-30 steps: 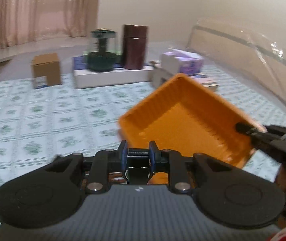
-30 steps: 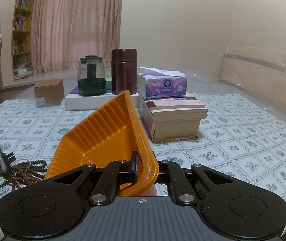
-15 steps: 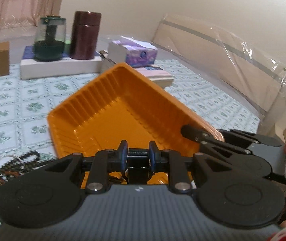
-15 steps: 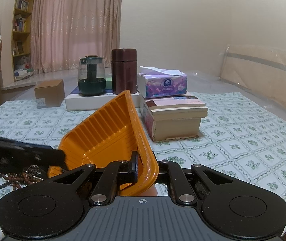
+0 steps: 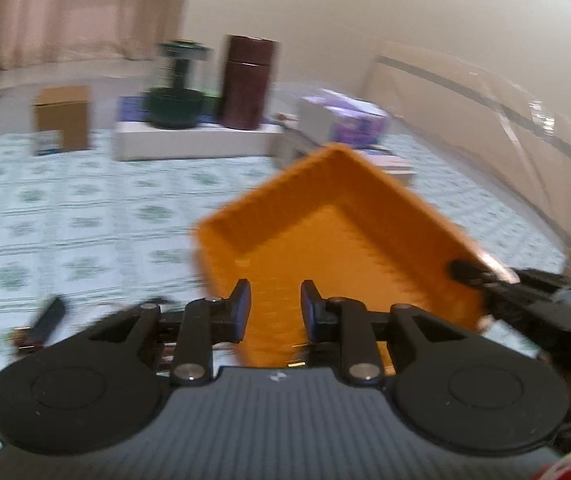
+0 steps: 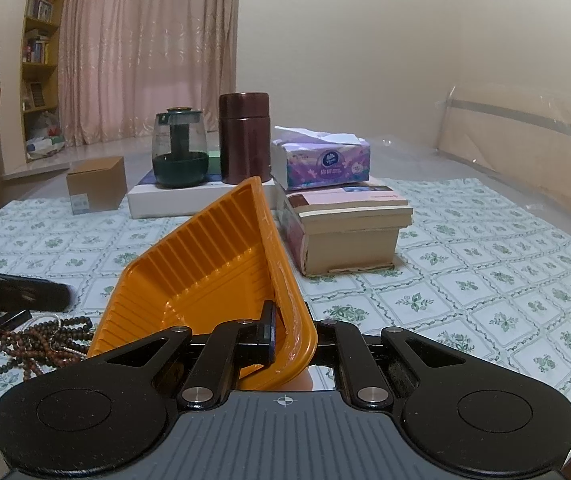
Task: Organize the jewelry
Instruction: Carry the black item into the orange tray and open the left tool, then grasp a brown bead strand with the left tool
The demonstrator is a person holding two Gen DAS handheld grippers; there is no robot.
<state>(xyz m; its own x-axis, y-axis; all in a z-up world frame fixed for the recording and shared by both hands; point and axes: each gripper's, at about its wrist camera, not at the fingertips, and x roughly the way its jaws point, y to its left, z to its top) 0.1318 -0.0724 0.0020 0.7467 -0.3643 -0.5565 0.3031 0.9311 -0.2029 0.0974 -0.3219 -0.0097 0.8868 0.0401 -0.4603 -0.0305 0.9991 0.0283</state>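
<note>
Right wrist view: right gripper (image 6: 290,334) clamped on the rim of an orange ribbed tray (image 6: 205,276), held tilted on edge above the patterned tablecloth (image 6: 465,280). Dark bead necklaces (image 6: 37,344) heaped on the cloth just left of the tray. Left gripper (image 5: 275,310): fingers parted, holding nothing, tray directly ahead.

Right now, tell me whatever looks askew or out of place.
The orange tray is tipped steeply, pinched at its rim by the right gripper. It holds nothing, while the beads lie tangled on the tablecloth beside it.
</note>
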